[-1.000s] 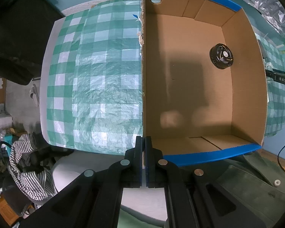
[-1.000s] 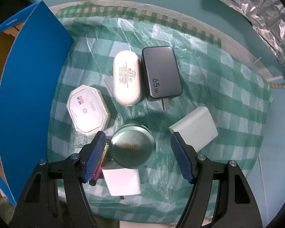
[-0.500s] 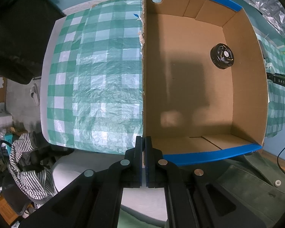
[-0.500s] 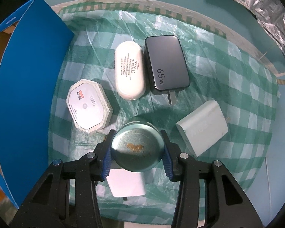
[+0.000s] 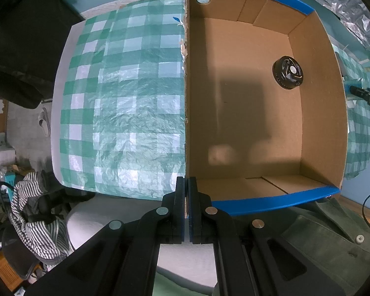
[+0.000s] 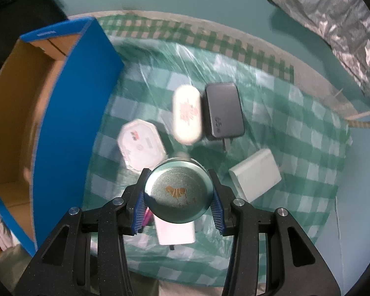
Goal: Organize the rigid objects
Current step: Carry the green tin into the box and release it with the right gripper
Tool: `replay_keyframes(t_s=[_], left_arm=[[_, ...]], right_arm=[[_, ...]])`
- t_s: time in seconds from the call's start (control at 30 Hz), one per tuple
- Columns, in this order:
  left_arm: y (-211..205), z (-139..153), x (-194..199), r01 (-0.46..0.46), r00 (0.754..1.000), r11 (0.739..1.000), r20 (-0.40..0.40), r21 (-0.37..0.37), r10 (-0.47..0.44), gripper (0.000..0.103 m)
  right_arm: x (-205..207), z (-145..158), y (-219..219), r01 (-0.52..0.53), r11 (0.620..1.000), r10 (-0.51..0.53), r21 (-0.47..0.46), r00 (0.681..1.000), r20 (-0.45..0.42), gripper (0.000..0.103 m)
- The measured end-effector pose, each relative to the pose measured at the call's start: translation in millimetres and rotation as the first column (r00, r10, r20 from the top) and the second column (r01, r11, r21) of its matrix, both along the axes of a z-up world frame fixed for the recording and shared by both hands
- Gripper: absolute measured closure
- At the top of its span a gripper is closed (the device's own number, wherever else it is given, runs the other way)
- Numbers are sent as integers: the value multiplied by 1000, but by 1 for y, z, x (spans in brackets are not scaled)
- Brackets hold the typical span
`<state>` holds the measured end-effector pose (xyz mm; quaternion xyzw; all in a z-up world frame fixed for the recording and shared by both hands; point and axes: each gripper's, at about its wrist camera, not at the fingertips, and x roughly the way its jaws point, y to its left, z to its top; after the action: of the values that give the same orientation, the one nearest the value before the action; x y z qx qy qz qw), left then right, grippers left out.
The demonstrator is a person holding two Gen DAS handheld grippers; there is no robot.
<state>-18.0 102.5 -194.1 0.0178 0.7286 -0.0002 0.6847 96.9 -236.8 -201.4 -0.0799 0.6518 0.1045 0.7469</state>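
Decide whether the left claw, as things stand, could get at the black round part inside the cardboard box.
Probably yes: the box is open-topped, nothing covers the black round part, but the left claw is shut on the box's wall.

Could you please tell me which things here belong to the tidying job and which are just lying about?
Job: round green tin in right gripper; cardboard box; black round part; hexagonal case; white oval case; black charger; white adapter.
Lying about: striped cloth; foil sheet.
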Motion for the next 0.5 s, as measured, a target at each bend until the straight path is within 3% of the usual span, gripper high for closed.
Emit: replay_keyframes(t_s=[0.5], left_arm=[[-3, -1, -1, 13, 1000, 1000, 6, 12, -13, 101]], right_arm=[[-2, 54, 48, -114, 993, 111, 39, 991, 77, 60]])
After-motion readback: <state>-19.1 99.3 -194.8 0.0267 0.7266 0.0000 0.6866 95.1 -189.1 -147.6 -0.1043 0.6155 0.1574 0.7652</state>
